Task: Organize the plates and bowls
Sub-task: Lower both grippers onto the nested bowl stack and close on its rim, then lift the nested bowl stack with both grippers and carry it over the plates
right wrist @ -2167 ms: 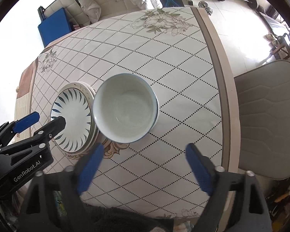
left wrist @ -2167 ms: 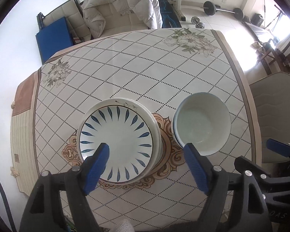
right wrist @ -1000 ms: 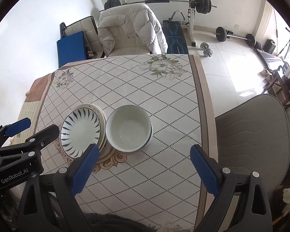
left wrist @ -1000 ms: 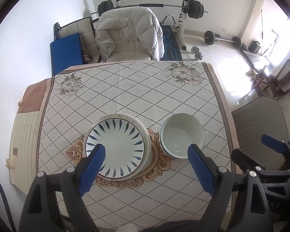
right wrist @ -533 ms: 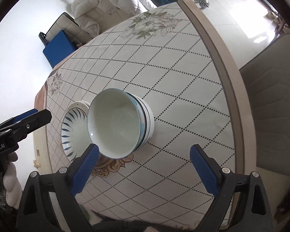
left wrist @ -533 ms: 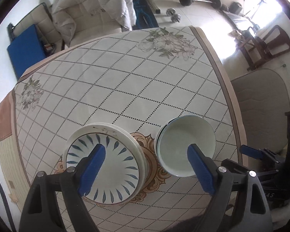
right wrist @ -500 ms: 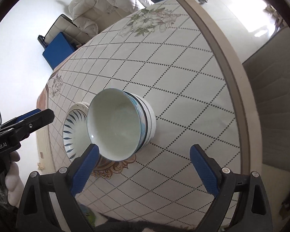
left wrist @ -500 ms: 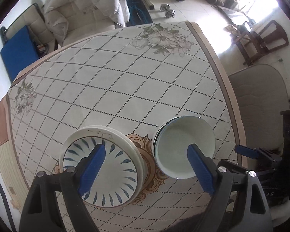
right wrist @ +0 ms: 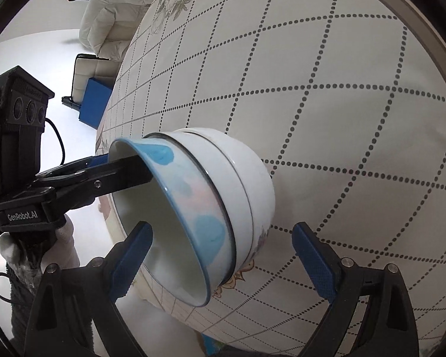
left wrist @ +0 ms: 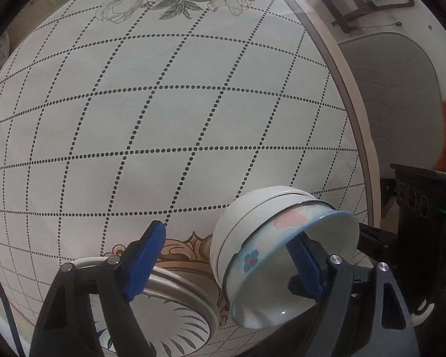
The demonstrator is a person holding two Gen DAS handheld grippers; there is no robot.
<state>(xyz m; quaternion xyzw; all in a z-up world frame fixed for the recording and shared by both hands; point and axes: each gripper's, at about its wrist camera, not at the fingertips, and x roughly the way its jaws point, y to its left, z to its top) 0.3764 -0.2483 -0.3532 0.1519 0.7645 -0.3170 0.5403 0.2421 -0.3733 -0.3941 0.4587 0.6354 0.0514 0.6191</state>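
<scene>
A stack of nested bowls point(left wrist: 252, 238) stands on the table, the top one blue-rimmed with a flower print; it also shows in the right wrist view point(right wrist: 211, 196). A stack of plates point(left wrist: 175, 303), the top one with blue leaf strokes, lies to its left. My left gripper point(left wrist: 226, 261) is open and low over the table, its left finger over the plates, its right finger point(left wrist: 303, 261) inside the top bowl. My right gripper point(right wrist: 223, 255) is open and straddles the bowl stack's near side, left finger inside the rim. The left gripper's finger point(right wrist: 116, 172) shows reaching into the bowl.
The table point(left wrist: 163, 119) has a diamond-dotted cloth with a flower print at the far end. A grey padded chair point(left wrist: 401, 104) stands past the table's right edge. A chair with a white jacket point(right wrist: 116, 17) and a blue pad point(right wrist: 95, 107) stand beyond the far end.
Both grippers have dropped from high above the table down to the dishes. Each now has one finger inside the top bowl. Both stay open.
</scene>
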